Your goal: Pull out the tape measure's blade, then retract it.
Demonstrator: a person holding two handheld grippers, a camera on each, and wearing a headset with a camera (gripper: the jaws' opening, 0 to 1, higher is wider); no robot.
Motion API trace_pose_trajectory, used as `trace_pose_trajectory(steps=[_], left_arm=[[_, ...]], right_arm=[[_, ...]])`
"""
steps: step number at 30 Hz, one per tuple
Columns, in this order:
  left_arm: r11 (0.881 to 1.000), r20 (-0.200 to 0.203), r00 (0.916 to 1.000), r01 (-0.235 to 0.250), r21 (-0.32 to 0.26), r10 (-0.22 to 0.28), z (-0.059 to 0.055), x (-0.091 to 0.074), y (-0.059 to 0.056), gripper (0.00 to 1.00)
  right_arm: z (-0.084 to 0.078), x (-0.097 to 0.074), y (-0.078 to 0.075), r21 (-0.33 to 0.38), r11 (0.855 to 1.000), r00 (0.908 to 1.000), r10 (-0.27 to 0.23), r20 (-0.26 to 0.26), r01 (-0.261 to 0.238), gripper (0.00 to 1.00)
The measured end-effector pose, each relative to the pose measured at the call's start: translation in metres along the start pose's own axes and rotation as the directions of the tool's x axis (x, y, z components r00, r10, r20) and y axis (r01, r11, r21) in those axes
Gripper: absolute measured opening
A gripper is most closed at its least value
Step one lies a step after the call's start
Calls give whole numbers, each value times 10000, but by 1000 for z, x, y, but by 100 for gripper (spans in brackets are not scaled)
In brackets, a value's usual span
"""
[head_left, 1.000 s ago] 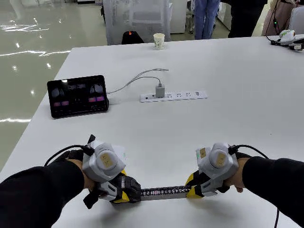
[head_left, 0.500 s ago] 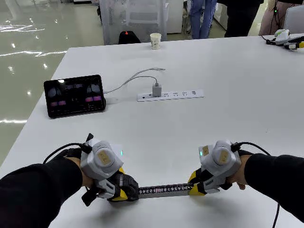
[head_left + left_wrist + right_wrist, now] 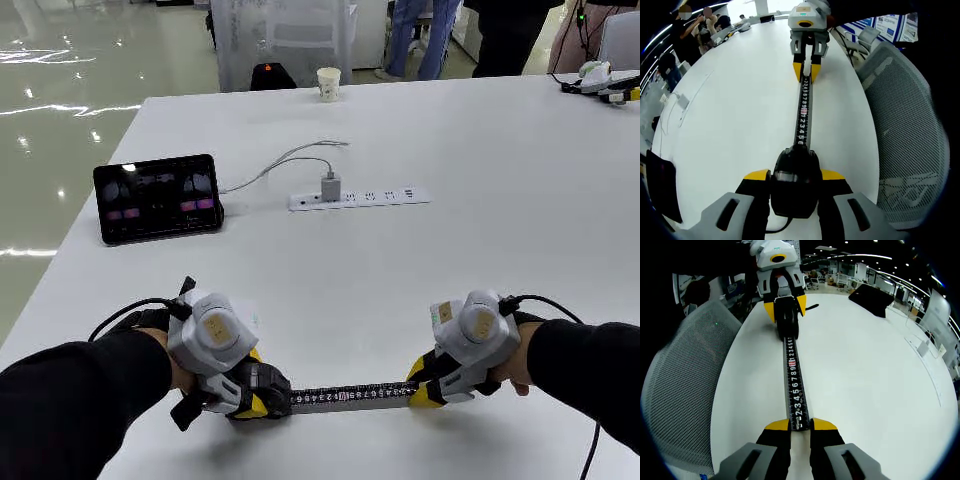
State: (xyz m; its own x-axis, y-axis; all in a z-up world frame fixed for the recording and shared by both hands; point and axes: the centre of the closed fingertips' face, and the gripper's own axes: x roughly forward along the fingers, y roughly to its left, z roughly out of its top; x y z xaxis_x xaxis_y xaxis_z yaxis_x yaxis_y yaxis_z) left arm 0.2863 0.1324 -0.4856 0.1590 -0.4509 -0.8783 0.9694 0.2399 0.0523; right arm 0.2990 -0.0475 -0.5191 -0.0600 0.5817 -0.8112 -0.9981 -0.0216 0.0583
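At the worktop's [image 3: 480, 200] near edge, the left tongs [image 3: 248, 392] are clamped on the black tape measure [image 3: 272, 388]. Its blade [image 3: 350, 396] lies drawn out flat to the right tongs [image 3: 425, 385], which are pinched on its end. A paper cup [image 3: 328, 84] stands at the far edge; I cannot tell what it holds.

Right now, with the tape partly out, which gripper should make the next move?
Probably the right gripper: its jaws pinch the free end of the blade, so it can draw it further or guide it back. The left gripper clamps the case and seems better kept steady.
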Motion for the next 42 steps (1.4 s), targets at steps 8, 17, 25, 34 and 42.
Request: trace_pose_trajectory(steps=[8, 17, 25, 34, 42], left_arm=[[10000, -8, 10000, 10, -3, -10, 0, 0, 1, 31], [10000, -2, 10000, 3, -35, -3, 0, 0, 1, 31], [10000, -1, 10000, -34, -65, 34, 0, 0, 1, 31], [9999, 17, 10000, -54, -123, 55, 0, 1, 1, 31], [9998, 57, 9999, -94, -171, 95, 0, 1, 2, 31]], right_arm=[[-8, -7, 0, 88, 9999, 10000, -85, 16, 85, 10], [-10, -8, -2, 108, 9999, 10000, -61, 25, 61, 10], [-10, -8, -2, 100, 9999, 10000, -5, 68, 5, 10], [-16, -12, -5, 112, 9999, 10000, -53, 54, 52, 10], [-25, -16, -7, 162, 9998, 9999, -153, 30, 152, 10]])
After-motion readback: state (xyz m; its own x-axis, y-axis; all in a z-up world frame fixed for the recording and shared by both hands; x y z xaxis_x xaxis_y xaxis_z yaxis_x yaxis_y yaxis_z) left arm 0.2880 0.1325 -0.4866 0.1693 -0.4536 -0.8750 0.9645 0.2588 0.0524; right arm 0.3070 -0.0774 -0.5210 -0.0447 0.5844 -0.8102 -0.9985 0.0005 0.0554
